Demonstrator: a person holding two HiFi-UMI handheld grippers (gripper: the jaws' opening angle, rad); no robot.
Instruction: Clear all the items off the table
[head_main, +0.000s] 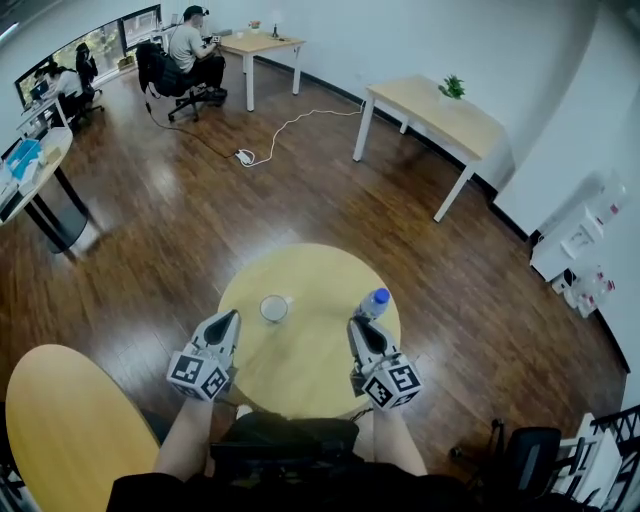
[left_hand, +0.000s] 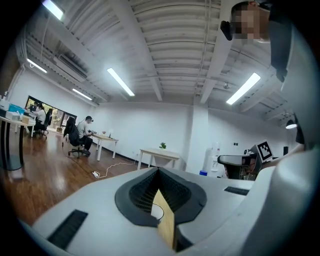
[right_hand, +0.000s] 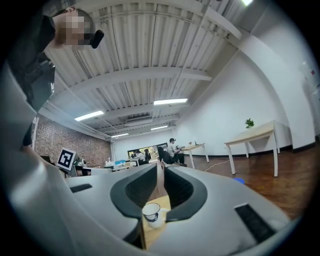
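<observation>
A white cup (head_main: 274, 308) stands near the middle of the round yellow table (head_main: 310, 375). A clear bottle with a blue cap (head_main: 373, 303) stands upright toward the table's right edge. My left gripper (head_main: 230, 318) hovers over the table just left of the cup, its jaws shut with nothing between them (left_hand: 159, 171). My right gripper (head_main: 358, 325) sits just in front of the bottle without touching it. Its jaws stand a narrow slit apart and hold nothing (right_hand: 161, 167). The right gripper view shows the cup (right_hand: 151, 213) low between the jaws and the bottle's blue cap (right_hand: 239, 180) off to the right.
A second round yellow table (head_main: 70, 430) sits at lower left. A rectangular table with a small plant (head_main: 440, 115) stands beyond, and a white cable (head_main: 285, 128) trails over the wooden floor. A person sits at a far desk (head_main: 190, 50). An office chair (head_main: 530, 455) is at lower right.
</observation>
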